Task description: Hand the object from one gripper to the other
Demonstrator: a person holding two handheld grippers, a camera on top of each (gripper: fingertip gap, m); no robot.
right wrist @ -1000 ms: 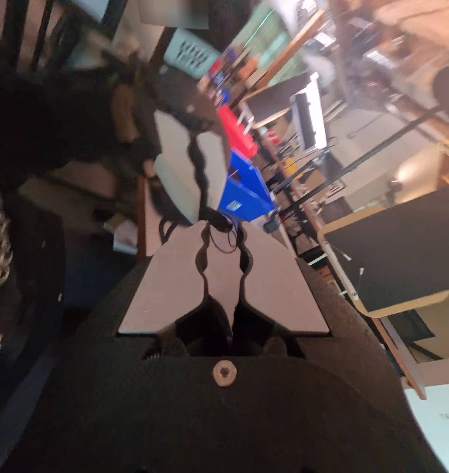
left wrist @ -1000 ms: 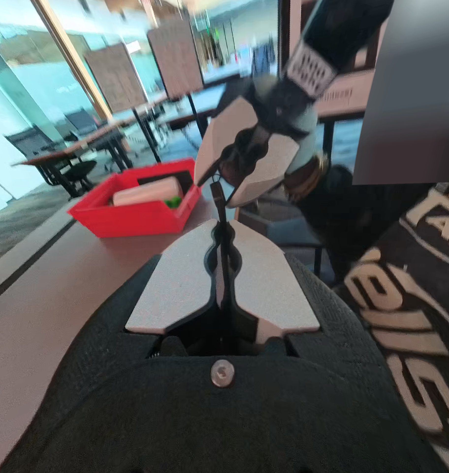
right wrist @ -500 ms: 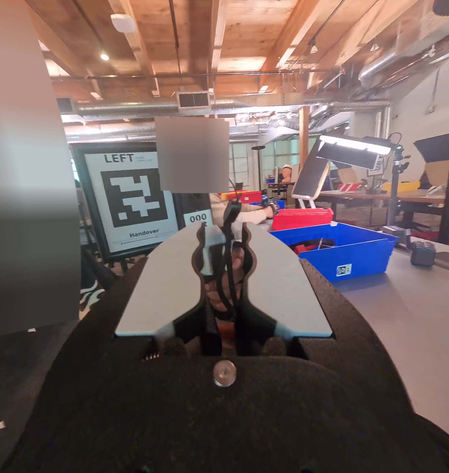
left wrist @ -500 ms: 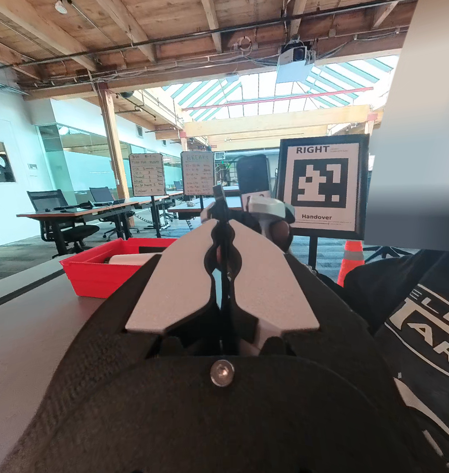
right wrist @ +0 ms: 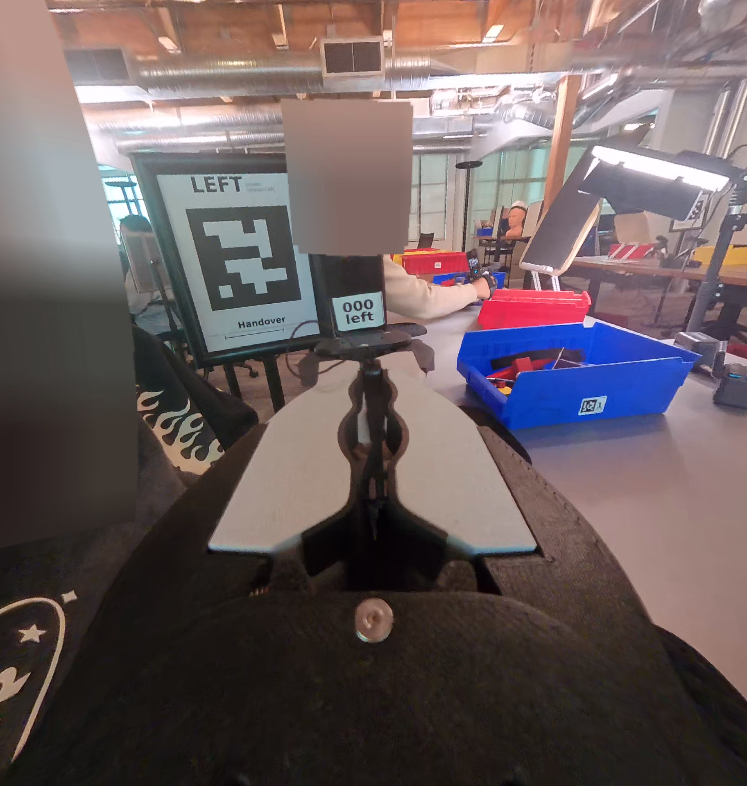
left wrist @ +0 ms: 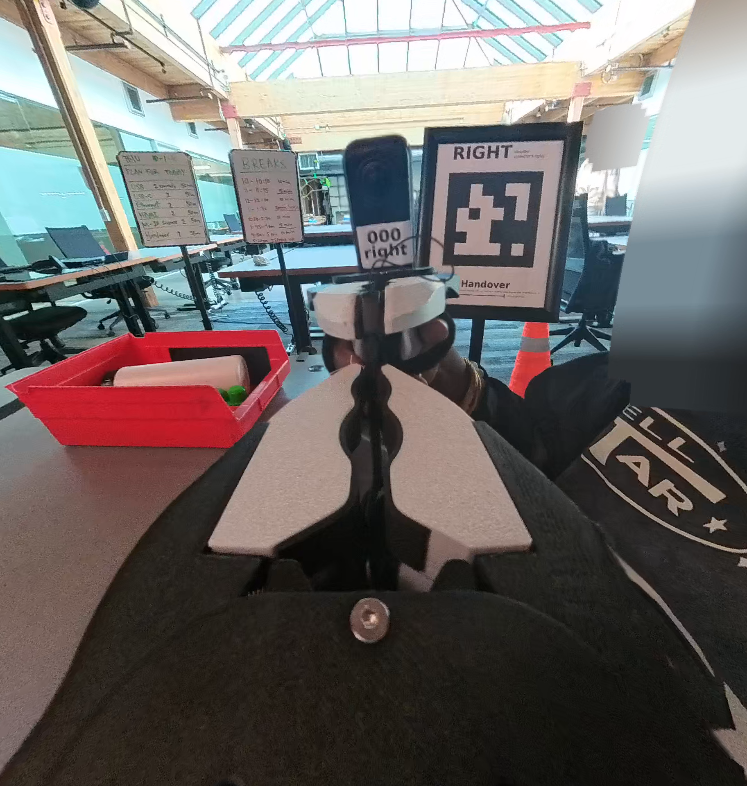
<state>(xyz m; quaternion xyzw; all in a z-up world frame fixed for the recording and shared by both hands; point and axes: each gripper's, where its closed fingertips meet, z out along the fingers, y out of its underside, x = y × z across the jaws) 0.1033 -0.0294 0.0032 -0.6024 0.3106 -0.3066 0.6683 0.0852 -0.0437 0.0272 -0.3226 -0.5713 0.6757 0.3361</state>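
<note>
Between the flat, grainy pale fingers [left wrist: 303, 472] of the left gripper [left wrist: 374, 377], wavy along their inner edges and pressed together, clamped edge-on: a thin black cable [left wrist: 375, 446] running straight out past the tips. Just beyond those tips, pinched likewise by the right gripper [right wrist: 374, 374], its blunt pale fingers closed tight on the same cord, with fine wire loops curling above. Left of the left claw, on a smooth brown table [left wrist: 65, 531], a glossy red plastic bin [left wrist: 142, 419] holding a pale cylinder [left wrist: 180, 376]; right of the right claw, a blue bin [right wrist: 554, 393].
</note>
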